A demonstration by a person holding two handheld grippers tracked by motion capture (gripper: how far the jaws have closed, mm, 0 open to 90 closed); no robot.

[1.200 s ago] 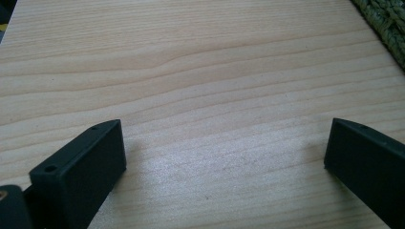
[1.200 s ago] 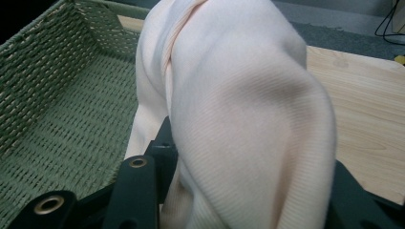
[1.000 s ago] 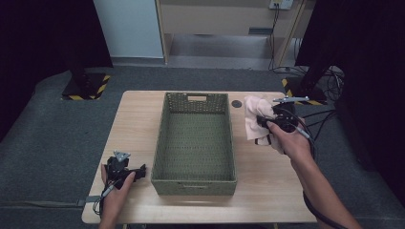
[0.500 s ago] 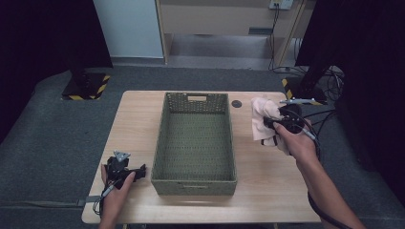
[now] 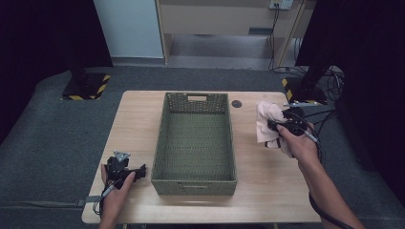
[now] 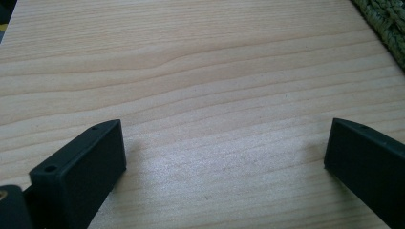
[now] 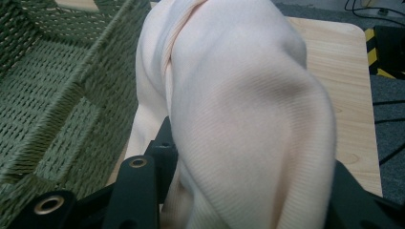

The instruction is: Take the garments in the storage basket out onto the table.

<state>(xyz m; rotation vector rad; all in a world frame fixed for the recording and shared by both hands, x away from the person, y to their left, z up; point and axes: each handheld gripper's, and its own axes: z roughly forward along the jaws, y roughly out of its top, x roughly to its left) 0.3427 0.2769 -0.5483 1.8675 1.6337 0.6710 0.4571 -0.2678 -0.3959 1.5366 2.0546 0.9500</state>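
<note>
Right claw (image 5: 273, 126) clamps a soft, pale pink ribbed cloth (image 5: 265, 125), bunched and hanging above the worktop's (image 5: 267, 191) right edge, just beside the rectangular green woven basket (image 5: 196, 179). Left claw (image 5: 141, 170) rests near the front-left corner, jaws wide apart over bare pale wood grain.

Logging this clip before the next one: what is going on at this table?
A person works with a gripper in each hand. The right gripper is shut on a pale pink cloth, held just right of the green woven basket, which looks empty. The left gripper rests open on the wooden table left of the basket, holding nothing.
</note>
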